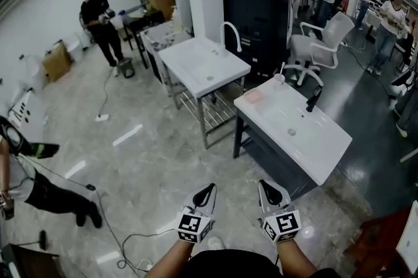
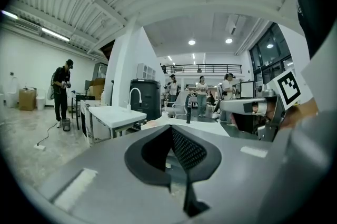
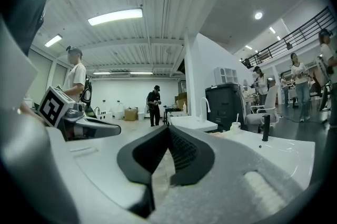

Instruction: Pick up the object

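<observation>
Both grippers are held low in front of me over the marble floor, a step short of a white sink counter (image 1: pixel 307 139). On that counter lie a flat pink object (image 1: pixel 253 97), a small white cup (image 1: pixel 279 78) and a black faucet (image 1: pixel 313 100). My left gripper (image 1: pixel 208 190) is shut with nothing between its pads, and the left gripper view (image 2: pixel 170 131) shows its tips touching. My right gripper (image 1: pixel 267 186) also has its tips together and empty (image 3: pixel 168 130). The right gripper view shows the cup (image 3: pixel 235 125) and faucet (image 3: pixel 265 127) ahead on the counter (image 3: pixel 287 152).
A second white sink table (image 1: pixel 206 64) on a metal frame stands further back, beside a black cabinet (image 1: pixel 258 9) and a white office chair (image 1: pixel 320 48). Cables (image 1: pixel 124 244) run over the floor. A person (image 1: pixel 39 185) is at my left, and others stand at the back.
</observation>
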